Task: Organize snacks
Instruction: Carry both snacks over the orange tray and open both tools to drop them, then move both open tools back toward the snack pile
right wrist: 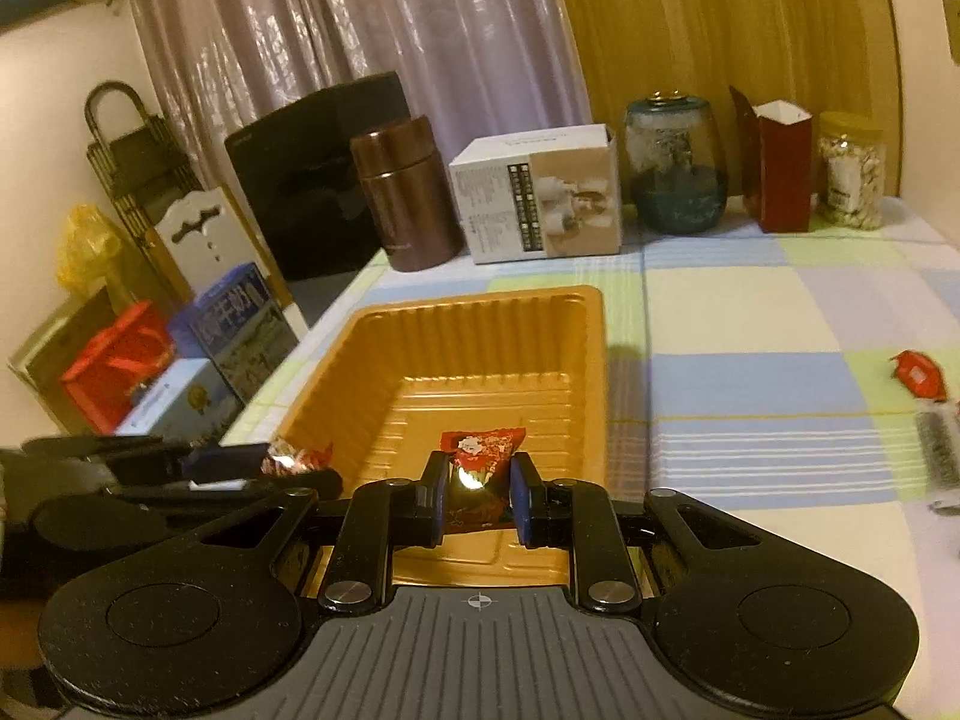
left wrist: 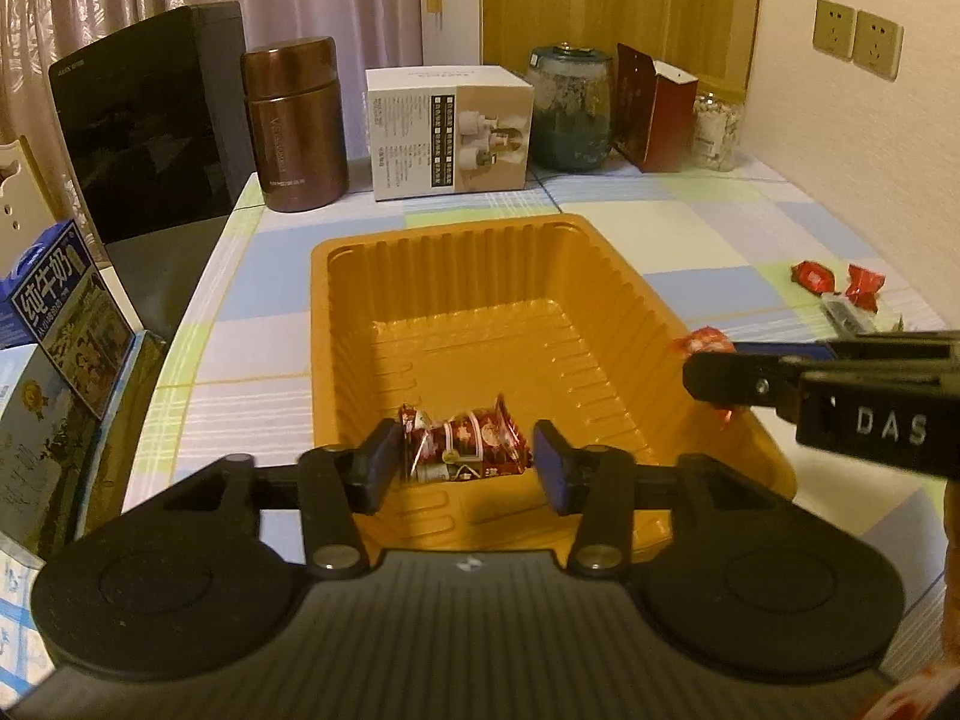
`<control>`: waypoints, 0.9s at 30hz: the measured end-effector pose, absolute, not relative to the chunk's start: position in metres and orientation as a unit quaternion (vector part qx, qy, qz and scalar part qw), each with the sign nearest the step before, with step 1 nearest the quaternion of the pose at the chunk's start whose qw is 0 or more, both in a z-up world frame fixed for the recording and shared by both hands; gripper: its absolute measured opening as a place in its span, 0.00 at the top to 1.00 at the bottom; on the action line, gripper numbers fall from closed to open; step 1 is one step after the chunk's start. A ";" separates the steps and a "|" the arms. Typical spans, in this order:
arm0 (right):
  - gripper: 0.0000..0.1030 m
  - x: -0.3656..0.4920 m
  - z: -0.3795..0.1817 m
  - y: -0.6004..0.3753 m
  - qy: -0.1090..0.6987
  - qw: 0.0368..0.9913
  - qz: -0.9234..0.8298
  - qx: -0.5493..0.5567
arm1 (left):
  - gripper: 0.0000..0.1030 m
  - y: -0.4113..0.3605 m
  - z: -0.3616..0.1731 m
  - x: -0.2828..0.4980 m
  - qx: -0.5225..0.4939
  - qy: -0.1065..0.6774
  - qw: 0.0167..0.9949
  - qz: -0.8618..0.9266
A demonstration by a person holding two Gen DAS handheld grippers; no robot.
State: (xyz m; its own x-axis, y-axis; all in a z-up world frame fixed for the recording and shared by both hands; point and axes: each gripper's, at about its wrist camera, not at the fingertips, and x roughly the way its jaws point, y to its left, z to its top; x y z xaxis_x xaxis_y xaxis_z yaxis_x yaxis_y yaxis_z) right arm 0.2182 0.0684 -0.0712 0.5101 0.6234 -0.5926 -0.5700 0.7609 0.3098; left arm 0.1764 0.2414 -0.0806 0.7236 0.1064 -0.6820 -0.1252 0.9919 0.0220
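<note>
Over the near end of the ribbed, glossy orange plastic tray (left wrist: 606, 306), the left gripper (left wrist: 465, 465) tilts downward, jaws parted around a crinkly red foil snack (left wrist: 465, 444) lying crosswise between them, pads not pressing it. Beside it the right gripper (right wrist: 478, 495), angled down, pinches a second red wrapper (right wrist: 480, 450). Right of the tray, 2 red candies (left wrist: 837, 282) lie on the checked cloth (left wrist: 690, 228)

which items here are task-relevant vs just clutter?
Job: orange tray; snack between left gripper fingers; snack pinched in right gripper; red candies on table.
Clutter: brown flask, white box, glass jar, milk carton.
</note>
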 end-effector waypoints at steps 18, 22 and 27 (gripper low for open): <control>0.33 0.203 -0.046 0.031 0.321 0.901 0.290 0.039 | 0.53 0.224 -0.066 0.162 -0.029 0.361 0.930 0.063; 0.33 0.198 -0.036 0.014 0.309 0.909 0.278 0.037 | 0.53 0.209 -0.056 0.162 -0.027 0.353 0.934 0.053; 0.33 0.194 -0.021 -0.014 0.302 0.919 0.251 0.040 | 0.53 0.184 -0.043 0.163 -0.029 0.345 0.937 0.033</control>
State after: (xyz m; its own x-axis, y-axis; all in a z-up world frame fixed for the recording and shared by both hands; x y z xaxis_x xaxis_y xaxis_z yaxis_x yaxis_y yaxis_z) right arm 0.1942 -0.0145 -0.0213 0.6913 0.4860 -0.5348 -0.4376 0.8705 0.2254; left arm 0.1628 0.1841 -0.0429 0.7594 0.0425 -0.6492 -0.0821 0.9961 -0.0308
